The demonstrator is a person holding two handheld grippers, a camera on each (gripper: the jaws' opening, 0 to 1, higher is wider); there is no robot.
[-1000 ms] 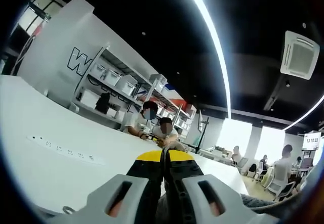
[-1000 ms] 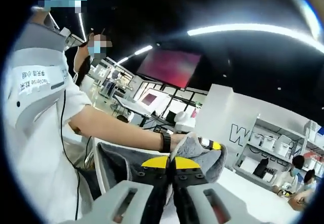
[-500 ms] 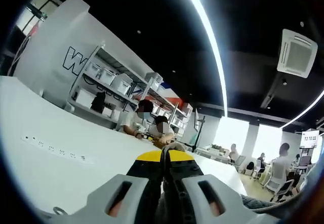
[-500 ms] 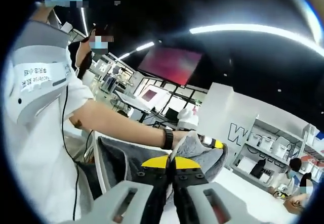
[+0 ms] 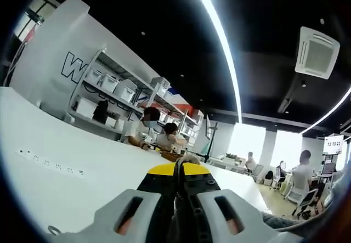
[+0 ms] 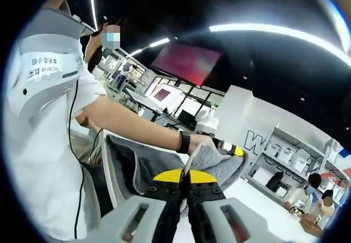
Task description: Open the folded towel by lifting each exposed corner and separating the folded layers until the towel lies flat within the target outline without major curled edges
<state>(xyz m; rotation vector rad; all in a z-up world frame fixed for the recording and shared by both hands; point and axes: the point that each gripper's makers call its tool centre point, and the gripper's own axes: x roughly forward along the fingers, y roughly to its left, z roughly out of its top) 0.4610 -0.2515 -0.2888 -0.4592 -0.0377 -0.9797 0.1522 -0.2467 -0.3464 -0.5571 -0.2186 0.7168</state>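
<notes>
White table (image 5: pixel 66 144), one grey towel (image 6: pixel 211 163), two closed hand-held grippers, left (image 5: pixel 178 173), right (image 6: pixel 184 178)

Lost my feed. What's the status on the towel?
Both claws shut, raised off the table. Right claw clamps grey towel; left claw grips it too. Towel hangs, not flat. Nothing obstructing.

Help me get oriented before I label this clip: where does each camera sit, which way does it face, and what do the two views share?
Left gripper view: rides the left gripper, tilted up over a white table toward shelves and ceiling lights; its jaws are closed.
Right gripper view: rides the right gripper, facing the person's forearm and white shirt, with the grey towel held up between the left gripper and its own closed jaws.
Shared: the shelved white wall with lettering.
</notes>
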